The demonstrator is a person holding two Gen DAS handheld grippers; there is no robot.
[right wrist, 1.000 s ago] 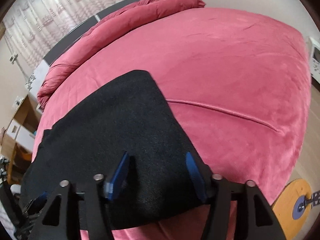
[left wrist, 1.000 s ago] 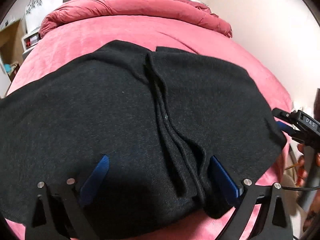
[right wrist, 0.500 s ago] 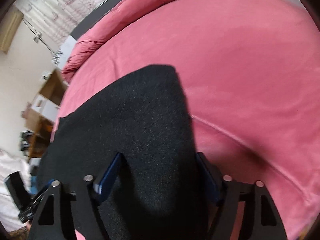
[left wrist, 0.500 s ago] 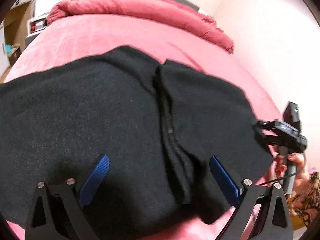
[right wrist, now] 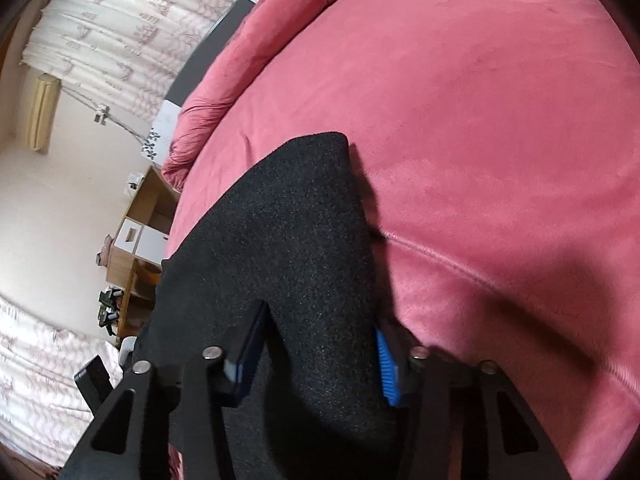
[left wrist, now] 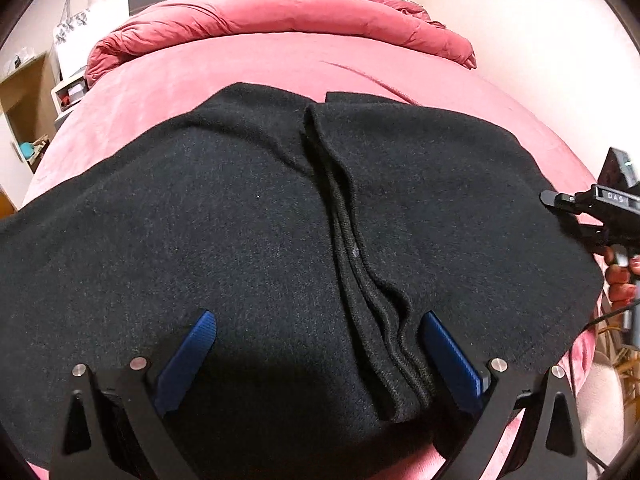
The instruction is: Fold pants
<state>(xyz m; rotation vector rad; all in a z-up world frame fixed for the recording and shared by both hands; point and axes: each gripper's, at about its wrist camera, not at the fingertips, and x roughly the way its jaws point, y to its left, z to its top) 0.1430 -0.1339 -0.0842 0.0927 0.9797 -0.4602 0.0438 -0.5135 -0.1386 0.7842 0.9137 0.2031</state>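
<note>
Black knit pants (left wrist: 260, 240) lie spread across the pink bed, with a ridge of folded seams running down the middle. My left gripper (left wrist: 316, 354) is open and sits low over the near edge of the pants, its blue pads (left wrist: 188, 356) on either side of the seam ridge. My right gripper (right wrist: 316, 344) has its jaws apart around a raised edge of the pants (right wrist: 304, 248); the cloth fills the gap between the blue pads (right wrist: 386, 372). The right gripper also shows at the right edge of the left wrist view (left wrist: 592, 208).
The pink bedspread (right wrist: 480, 120) reaches far right and back. A rolled pink duvet (left wrist: 280, 12) lies along the headboard. Wooden shelves and boxes (right wrist: 136, 236) stand beside the bed on the left. White curtains hang behind.
The right gripper has rolled and moved in over the pants' edge, and the cloth now rises between its jaws. The left gripper has swayed but stays over the near edge.
</note>
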